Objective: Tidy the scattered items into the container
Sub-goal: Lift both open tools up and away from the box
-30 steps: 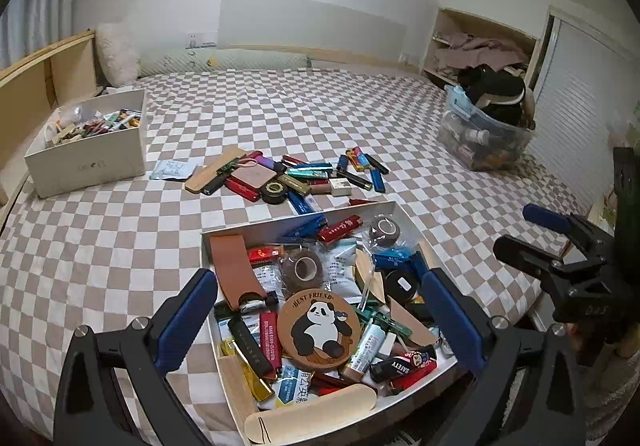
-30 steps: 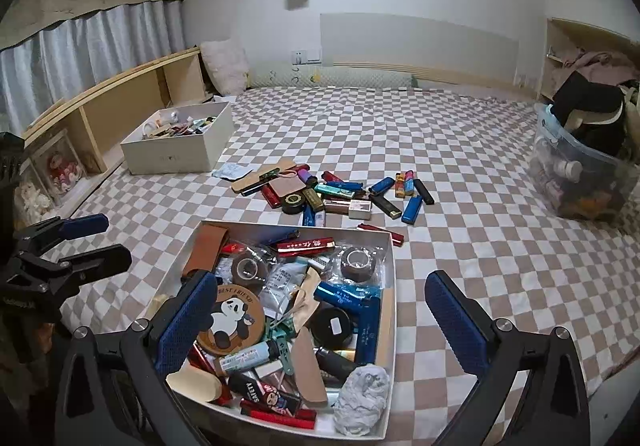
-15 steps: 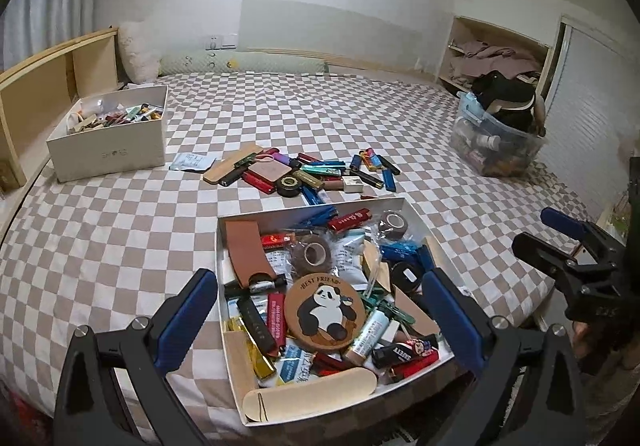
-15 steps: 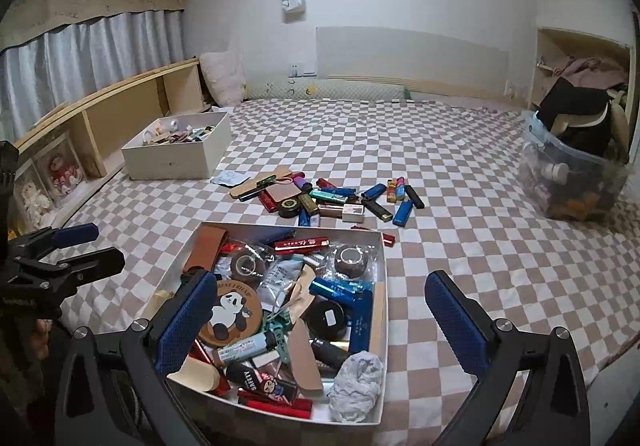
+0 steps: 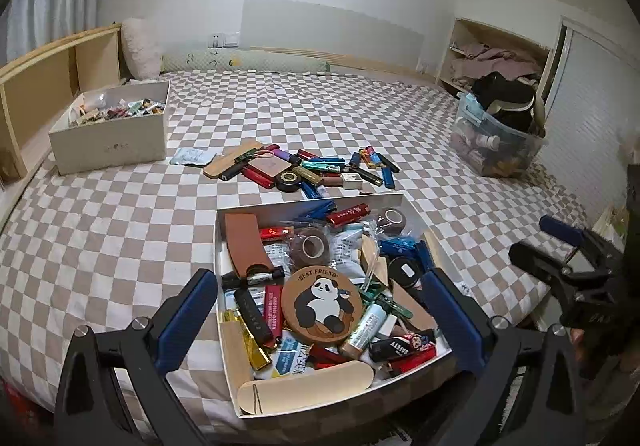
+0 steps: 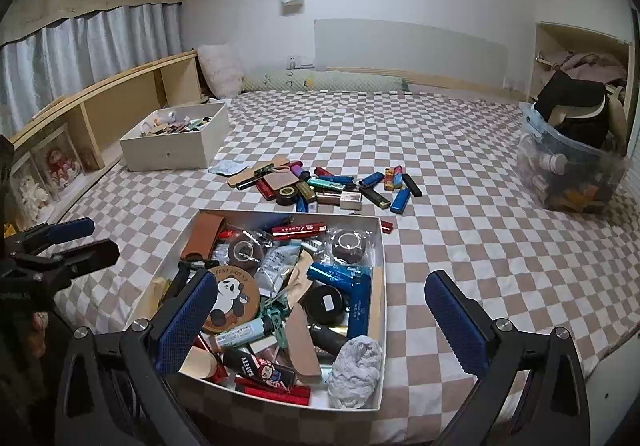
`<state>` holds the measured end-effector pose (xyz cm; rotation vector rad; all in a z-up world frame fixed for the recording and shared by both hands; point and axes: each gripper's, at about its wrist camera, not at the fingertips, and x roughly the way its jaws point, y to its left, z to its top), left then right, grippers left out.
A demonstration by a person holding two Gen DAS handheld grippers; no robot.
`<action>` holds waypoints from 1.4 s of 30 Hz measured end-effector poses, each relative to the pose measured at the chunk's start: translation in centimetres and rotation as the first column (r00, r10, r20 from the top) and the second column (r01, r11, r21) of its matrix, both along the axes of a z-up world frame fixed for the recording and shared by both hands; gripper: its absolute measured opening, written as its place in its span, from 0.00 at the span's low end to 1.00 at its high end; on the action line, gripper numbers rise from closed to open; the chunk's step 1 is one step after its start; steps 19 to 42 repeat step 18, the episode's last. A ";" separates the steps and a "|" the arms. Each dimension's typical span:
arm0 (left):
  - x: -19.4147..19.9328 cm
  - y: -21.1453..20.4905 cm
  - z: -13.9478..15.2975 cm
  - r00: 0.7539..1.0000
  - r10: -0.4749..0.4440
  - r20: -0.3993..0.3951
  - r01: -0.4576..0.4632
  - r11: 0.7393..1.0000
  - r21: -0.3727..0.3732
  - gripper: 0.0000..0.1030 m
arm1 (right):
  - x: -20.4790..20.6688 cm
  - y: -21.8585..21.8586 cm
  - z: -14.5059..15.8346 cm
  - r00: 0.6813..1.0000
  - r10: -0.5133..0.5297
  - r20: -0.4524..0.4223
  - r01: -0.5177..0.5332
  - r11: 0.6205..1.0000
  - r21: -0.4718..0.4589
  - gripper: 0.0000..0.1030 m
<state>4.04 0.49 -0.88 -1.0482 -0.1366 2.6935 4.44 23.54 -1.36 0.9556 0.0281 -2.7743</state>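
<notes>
Both grippers were spread wide and held nothing. The left gripper [image 5: 320, 310] hung over the near part of the white shallow cardboard box [image 5: 308, 206] full of small things. The right gripper [image 6: 320, 314] hung over its right side, probably ready to reach out. The scattered pile of coloured lighters and small items [image 6: 320, 186] lay on the checked bedcover [image 6: 460, 246] just beyond the box's far wall, so the way back would be short.

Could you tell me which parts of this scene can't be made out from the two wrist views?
- Far white box contents: too small in both views.
- Clear bin contents: blurred by its plastic wall and covered by dark clothing.
- Lower layers of the near tray: buried under the panda coaster and other items.
- Labels on the scattered lighters: too small.
</notes>
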 end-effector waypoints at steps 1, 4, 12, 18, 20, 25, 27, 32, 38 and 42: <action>0.0 0.0 0.0 1.000 0.002 0.000 -0.002 1.000 0.001 1.00 | 0.0 0.0 0.0 1.000 -0.002 0.000 0.002 1.000 0.003 1.00; 0.1 -0.1 0.0 1.000 0.006 -0.008 -0.006 1.000 -0.002 1.00 | 0.0 0.0 -0.1 1.000 -0.004 0.003 0.004 1.000 0.002 1.00; 0.2 0.3 -0.1 1.000 -0.002 -0.014 0.002 1.000 -0.018 1.00 | 0.1 -0.1 -0.3 1.000 -0.008 0.007 0.008 1.000 -0.001 1.00; 0.4 0.3 -0.1 1.000 0.000 -0.017 0.000 1.000 -0.019 1.00 | 0.1 -0.1 -0.3 1.000 -0.007 0.007 0.007 1.000 -0.001 1.00; 0.4 0.3 -0.1 1.000 0.000 -0.017 0.000 1.000 -0.019 1.00 | 0.1 -0.1 -0.3 1.000 -0.007 0.007 0.007 1.000 -0.001 1.00; 0.4 0.3 -0.1 1.000 0.000 -0.017 0.000 1.000 -0.019 1.00 | 0.1 -0.1 -0.3 1.000 -0.007 0.007 0.007 1.000 -0.001 1.00; 0.4 0.3 -0.1 1.000 0.000 -0.017 0.000 1.000 -0.019 1.00 | 0.1 -0.1 -0.3 1.000 -0.007 0.007 0.007 1.000 -0.001 1.00; 0.4 0.3 -0.1 1.000 0.000 -0.017 0.000 1.000 -0.019 1.00 | 0.1 -0.1 -0.3 1.000 -0.007 0.007 0.007 1.000 -0.001 1.00; 0.4 0.3 -0.1 1.000 0.000 -0.017 0.000 1.000 -0.019 1.00 | 0.1 -0.1 -0.3 1.000 -0.007 0.007 0.007 1.000 -0.001 1.00; 0.4 0.3 -0.1 1.000 0.000 -0.017 0.000 1.000 -0.019 1.00 | 0.1 -0.1 -0.3 1.000 -0.007 0.007 0.007 1.000 -0.001 1.00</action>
